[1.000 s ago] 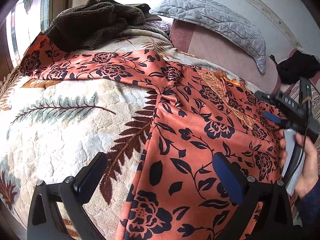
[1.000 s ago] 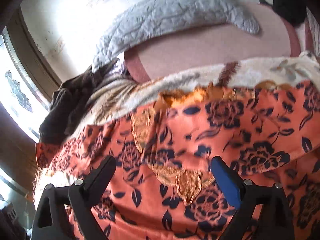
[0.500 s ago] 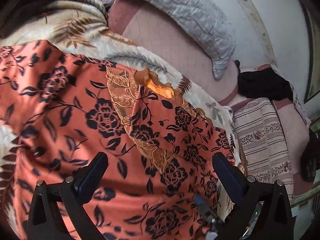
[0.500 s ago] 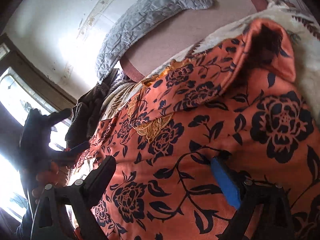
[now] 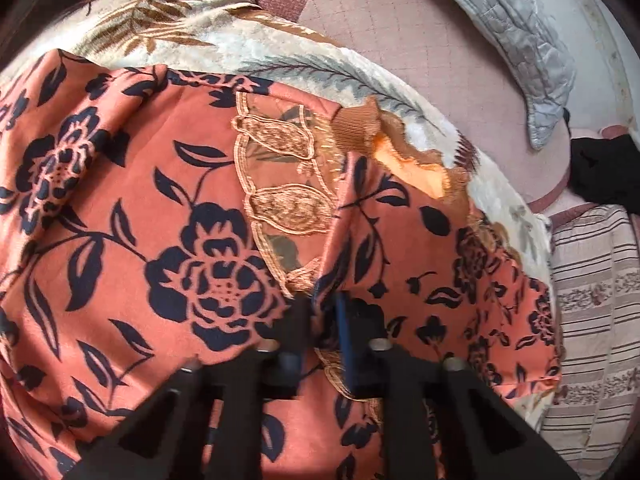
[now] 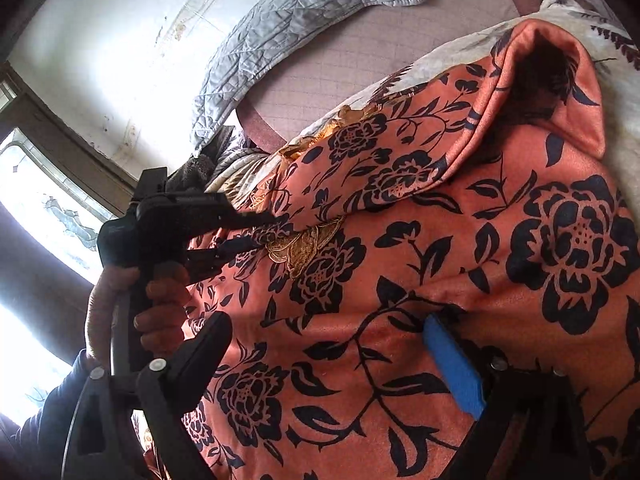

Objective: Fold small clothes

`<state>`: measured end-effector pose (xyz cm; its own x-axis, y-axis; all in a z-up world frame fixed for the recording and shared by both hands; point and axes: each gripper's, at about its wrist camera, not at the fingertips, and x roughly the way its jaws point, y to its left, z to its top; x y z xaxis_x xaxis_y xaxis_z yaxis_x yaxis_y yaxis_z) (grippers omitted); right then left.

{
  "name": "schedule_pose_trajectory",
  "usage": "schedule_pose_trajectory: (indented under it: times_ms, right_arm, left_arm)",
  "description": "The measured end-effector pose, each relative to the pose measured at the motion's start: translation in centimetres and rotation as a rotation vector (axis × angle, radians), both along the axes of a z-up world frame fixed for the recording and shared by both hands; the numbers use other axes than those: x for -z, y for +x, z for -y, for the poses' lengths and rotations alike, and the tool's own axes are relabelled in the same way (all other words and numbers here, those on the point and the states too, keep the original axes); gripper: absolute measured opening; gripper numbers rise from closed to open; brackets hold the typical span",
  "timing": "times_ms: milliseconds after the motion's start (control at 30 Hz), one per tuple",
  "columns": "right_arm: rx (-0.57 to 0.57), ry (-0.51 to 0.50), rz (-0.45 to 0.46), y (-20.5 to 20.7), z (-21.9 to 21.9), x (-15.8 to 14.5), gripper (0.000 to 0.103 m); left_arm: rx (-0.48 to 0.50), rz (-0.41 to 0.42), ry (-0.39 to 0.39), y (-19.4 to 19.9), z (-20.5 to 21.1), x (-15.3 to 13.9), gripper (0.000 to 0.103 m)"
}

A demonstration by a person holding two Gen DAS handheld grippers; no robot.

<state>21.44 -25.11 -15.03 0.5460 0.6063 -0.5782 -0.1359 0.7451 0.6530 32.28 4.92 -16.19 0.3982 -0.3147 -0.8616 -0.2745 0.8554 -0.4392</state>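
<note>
An orange garment (image 5: 152, 208) with a black flower print and gold lace at the neck (image 5: 288, 208) lies spread on the bed. My left gripper (image 5: 324, 312) is shut on a fold of it just below the lace panel. In the right wrist view the garment (image 6: 460, 240) fills the frame, with one sleeve (image 6: 552, 80) folded over at upper right. My right gripper (image 6: 332, 344) is open and rests against the cloth, its blue pad (image 6: 452, 364) touching the fabric. The left gripper (image 6: 244, 232) shows there too, pinching the cloth near the lace.
A cream blanket with leaf print (image 5: 280, 56) covers the bed. A pink quilted cushion (image 5: 420, 40) and a grey quilted pillow (image 5: 532, 48) lie behind. A striped pillow (image 5: 592, 300) is at right. A window (image 6: 48, 208) is at left.
My left gripper swung from the garment's hem side to its neck area and closed on a fold by the lace. My right gripper came down onto the cloth and stayed open.
</note>
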Motion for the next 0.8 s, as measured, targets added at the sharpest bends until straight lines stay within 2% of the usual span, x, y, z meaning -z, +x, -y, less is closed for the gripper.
schedule_pose_trajectory:
  times_ms: [33, 100, 233, 300, 400, 533, 600, 700, 800]
  right_arm:
    - [0.002, 0.003, 0.001, 0.0, 0.0, 0.0, 0.098]
    - [0.002, 0.009, 0.0, 0.1, 0.2, 0.0, 0.098]
    - [0.005, 0.02, -0.003, 0.0, 0.6, 0.1, 0.096]
    - [0.002, 0.015, 0.001, 0.0, 0.7, 0.1, 0.096]
    - [0.002, 0.013, 0.0, 0.0, 0.7, 0.0, 0.096]
    - [0.008, 0.03, -0.008, 0.1, 1.0, 0.0, 0.096]
    - [0.027, 0.057, -0.012, 0.0, 1.5, -0.4, 0.096]
    - [0.056, 0.11, 0.025, -0.2, 2.8, -2.4, 0.097]
    - [0.12, 0.186, 0.06, 1.4, 5.0, -4.8, 0.097]
  left_arm:
    - [-0.02, 0.006, -0.014, -0.1, -0.4, -0.2, 0.008]
    - [-0.062, 0.053, 0.028, -0.9, -1.1, -1.7, 0.007]
    - [-0.121, 0.221, 0.106, -4.7, -3.4, -6.9, 0.007]
    - [-0.154, 0.279, 0.149, -7.0, -5.1, -8.5, 0.007]
    - [-0.197, 0.237, 0.195, -8.0, -8.2, -7.0, 0.007]
    - [-0.25, 0.063, 0.226, -7.1, -11.5, -1.2, 0.003]
    - [-0.251, 0.054, 0.211, -7.2, -12.4, 0.2, 0.002]
    - [-0.224, 0.08, 0.221, -7.1, -12.7, -0.4, 0.002]
    - [-0.177, 0.08, 0.232, -6.6, -12.4, 0.0, 0.002]
